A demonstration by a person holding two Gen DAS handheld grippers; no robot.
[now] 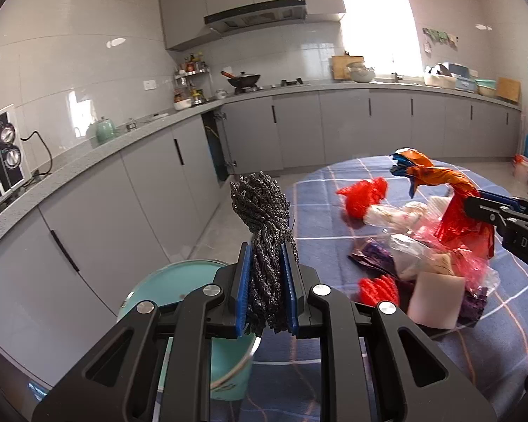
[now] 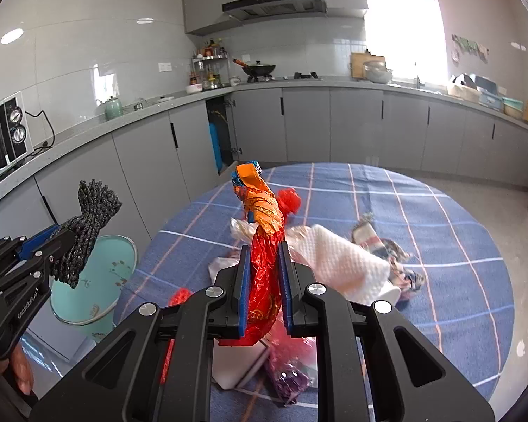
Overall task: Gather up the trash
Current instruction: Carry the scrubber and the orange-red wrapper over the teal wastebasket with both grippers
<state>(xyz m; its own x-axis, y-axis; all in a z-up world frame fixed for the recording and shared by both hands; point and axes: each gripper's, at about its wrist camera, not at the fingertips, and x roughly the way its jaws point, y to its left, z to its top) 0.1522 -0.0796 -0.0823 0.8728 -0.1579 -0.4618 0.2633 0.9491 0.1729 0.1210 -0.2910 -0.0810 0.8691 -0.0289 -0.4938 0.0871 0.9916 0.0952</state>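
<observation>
My left gripper (image 1: pixel 265 251) is shut on a black knitted mesh bundle (image 1: pixel 260 207), which sticks up past its blue pads over the rim of a teal bin (image 1: pixel 179 281). My right gripper (image 2: pixel 264 251) is shut on a twisted red and orange foil wrapper (image 2: pixel 260 211), held up over the trash pile. In the right wrist view my left gripper (image 2: pixel 58 242) holds the black mesh bundle (image 2: pixel 95 204) above the teal bin (image 2: pixel 98 274). In the left wrist view my right gripper (image 1: pixel 475 202) pinches the foil wrapper (image 1: pixel 436 172).
A round table with a blue checked cloth (image 2: pixel 422 211) bears loose trash: a paper towel (image 2: pixel 338 260), red netting (image 1: pixel 364 197), a white foam block (image 1: pixel 436 299), a purple wrapper (image 2: pixel 292 383) and clear plastic. Grey kitchen cabinets (image 1: pixel 105 204) run behind the bin.
</observation>
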